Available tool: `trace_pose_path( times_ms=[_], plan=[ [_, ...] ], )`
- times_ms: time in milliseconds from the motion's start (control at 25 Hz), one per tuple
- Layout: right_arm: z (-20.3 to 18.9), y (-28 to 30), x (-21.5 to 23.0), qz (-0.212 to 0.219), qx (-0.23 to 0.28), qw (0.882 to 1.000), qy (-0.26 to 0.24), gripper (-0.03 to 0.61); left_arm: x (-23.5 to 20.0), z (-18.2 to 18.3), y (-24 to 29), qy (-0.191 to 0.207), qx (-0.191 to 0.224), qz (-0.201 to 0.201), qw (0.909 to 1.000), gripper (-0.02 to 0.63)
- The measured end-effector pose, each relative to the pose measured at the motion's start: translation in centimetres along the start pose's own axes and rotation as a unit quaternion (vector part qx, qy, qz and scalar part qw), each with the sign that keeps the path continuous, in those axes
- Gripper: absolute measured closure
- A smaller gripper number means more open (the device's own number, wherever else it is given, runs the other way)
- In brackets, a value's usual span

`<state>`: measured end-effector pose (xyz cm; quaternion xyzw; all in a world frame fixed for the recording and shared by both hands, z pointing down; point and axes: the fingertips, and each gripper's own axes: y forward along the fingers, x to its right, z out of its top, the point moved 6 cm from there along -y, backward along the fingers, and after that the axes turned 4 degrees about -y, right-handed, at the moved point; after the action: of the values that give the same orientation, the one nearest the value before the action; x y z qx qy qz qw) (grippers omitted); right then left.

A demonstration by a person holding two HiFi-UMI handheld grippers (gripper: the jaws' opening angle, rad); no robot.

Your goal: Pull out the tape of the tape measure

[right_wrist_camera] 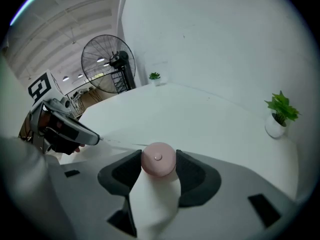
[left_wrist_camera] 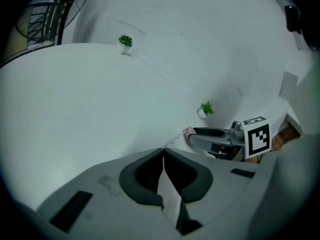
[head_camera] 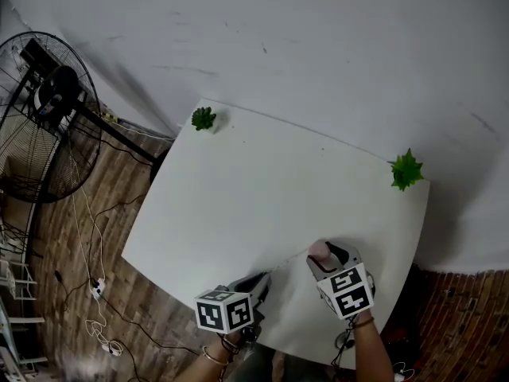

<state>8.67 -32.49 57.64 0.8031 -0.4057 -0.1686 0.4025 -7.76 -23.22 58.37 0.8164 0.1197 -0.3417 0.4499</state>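
A round pink tape measure (right_wrist_camera: 158, 159) sits between the jaws of my right gripper (right_wrist_camera: 158, 160), which is shut on it; it also shows in the head view (head_camera: 320, 250) over the table's near edge. A thin white tape (right_wrist_camera: 122, 143) runs from it leftward to the tip of my left gripper (right_wrist_camera: 95, 138). In the left gripper view the jaws of my left gripper (left_wrist_camera: 163, 151) are closed on the tape's end, and the tape (left_wrist_camera: 175, 140) stretches to the pink case (left_wrist_camera: 188, 133). The two grippers (head_camera: 261, 281) (head_camera: 321, 253) are a short span apart.
The white table (head_camera: 238, 197) carries a small green plant (head_camera: 203, 118) at its far left corner and another plant (head_camera: 406, 170) at its far right corner. A standing fan (head_camera: 44, 118) and cables (head_camera: 95, 293) are on the wooden floor to the left.
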Motion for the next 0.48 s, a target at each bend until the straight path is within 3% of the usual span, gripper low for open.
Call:
trace_pose_path(
  times_ms=[280,400,480],
  plan=[
    [0.6,1.4,-0.3,-0.005,-0.01,1.0,-0.021,0.361,-1.5,0.5,-1.0,-0.015,0.015,0.003,0.9998,0.595],
    [0.5,0.8,0.2,-0.018,-0.007,1.0,-0.016,0.361,-2.0,0.2,-1.9,-0.018,0.025,-0.001,0.9995,0.496],
    [0.7,0.0,0.5,-0.022,0.007,1.0,-0.003,0.357,-2.5,0.0,-2.5,-0.017,0.026,0.003,0.9995,0.495]
  ],
)
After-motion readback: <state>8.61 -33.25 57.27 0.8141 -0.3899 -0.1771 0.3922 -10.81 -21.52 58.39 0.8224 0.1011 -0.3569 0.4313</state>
